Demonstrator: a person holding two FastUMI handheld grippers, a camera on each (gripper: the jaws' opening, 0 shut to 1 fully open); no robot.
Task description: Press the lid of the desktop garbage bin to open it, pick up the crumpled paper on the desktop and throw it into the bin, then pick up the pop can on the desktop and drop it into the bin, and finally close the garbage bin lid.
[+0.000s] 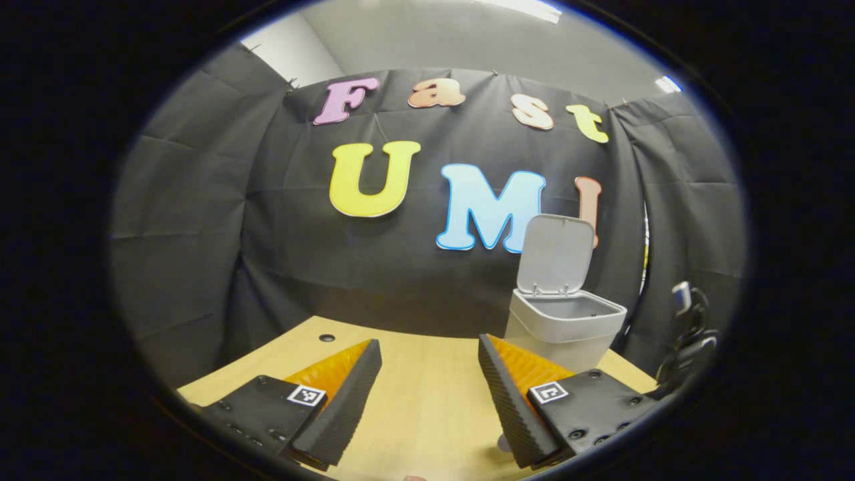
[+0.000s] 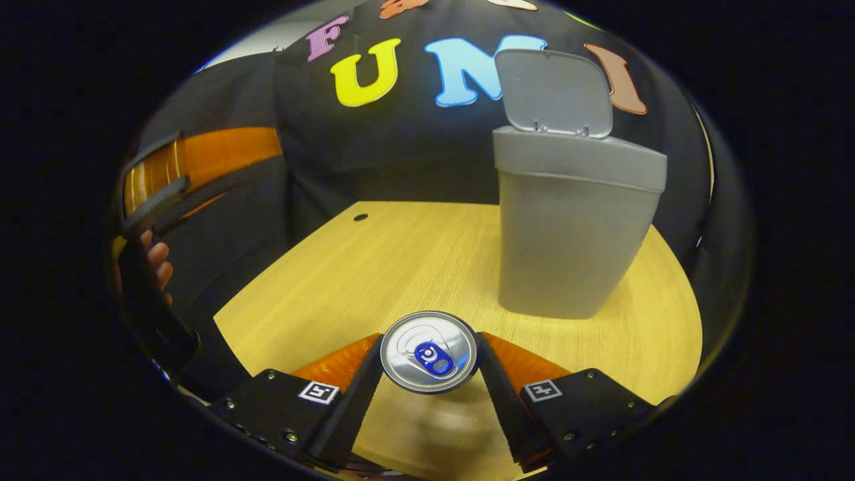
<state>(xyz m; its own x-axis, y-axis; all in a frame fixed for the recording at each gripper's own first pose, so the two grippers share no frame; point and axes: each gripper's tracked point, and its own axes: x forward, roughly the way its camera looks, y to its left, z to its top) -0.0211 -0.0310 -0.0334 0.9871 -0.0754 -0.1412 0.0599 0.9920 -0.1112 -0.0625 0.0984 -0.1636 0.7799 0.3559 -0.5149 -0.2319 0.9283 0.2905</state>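
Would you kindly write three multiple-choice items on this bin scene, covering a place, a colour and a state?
1. Where is the pop can?
A. inside the bin
B. between the right gripper's fingers
C. lying on its side on the desk

2. What colour is the can's pull tab?
A. blue
B. red
C. green

3. How is the bin lid?
A. shut
B. taken off
C. raised open

Answers: 1 B, the fingers flank the can; 2 A, the tab is blue; 3 C, the lid stands up behind the bin.

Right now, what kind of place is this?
Probably a recording booth, not a home: black cloth hangs all around a bare wooden table. On the table is a small bin with its lid up, and the right gripper holds a can.
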